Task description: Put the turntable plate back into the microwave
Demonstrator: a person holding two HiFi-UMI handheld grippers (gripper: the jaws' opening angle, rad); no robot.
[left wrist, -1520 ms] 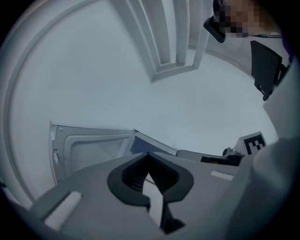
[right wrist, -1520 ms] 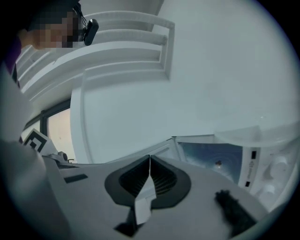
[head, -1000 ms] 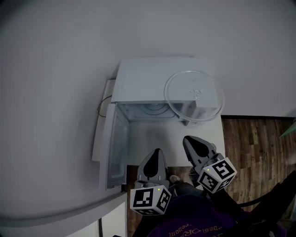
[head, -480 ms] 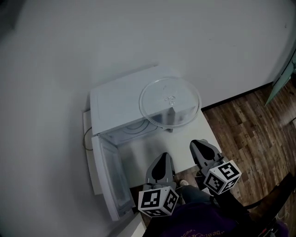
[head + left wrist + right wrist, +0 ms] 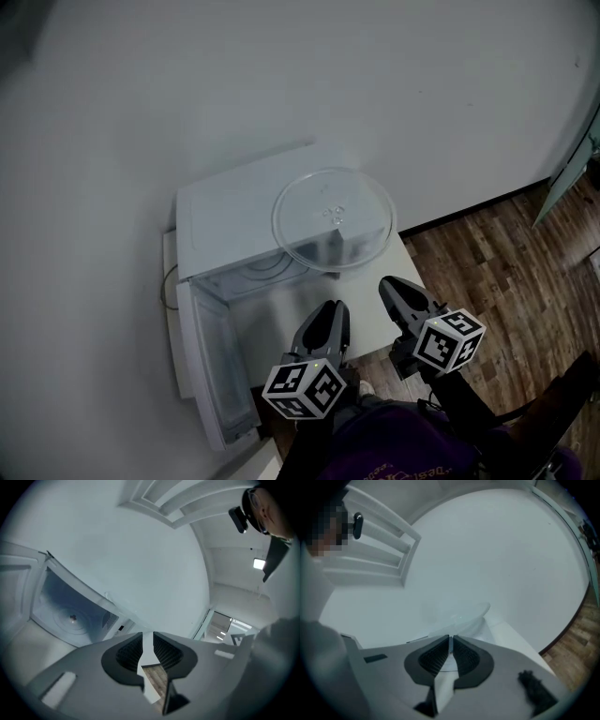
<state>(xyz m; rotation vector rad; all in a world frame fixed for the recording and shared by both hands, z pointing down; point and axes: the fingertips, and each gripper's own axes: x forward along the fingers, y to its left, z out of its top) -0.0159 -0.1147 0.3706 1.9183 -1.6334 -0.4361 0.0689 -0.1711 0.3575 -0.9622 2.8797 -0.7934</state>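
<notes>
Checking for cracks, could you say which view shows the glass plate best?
The head view: the whole glass plate lies atop the microwave. The right gripper view catches it edge-on; the left gripper view misses it.

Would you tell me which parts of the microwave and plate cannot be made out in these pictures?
- Microwave cavity's back: head view, hidden under its own top.
- Turntable plate near rim: right gripper view, covered by the right tool; the rest is faint against the white wall.

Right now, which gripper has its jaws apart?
The left gripper: its jaws have just been opening, with a clear gap and nothing between them. The right gripper has its jaws together.
</notes>
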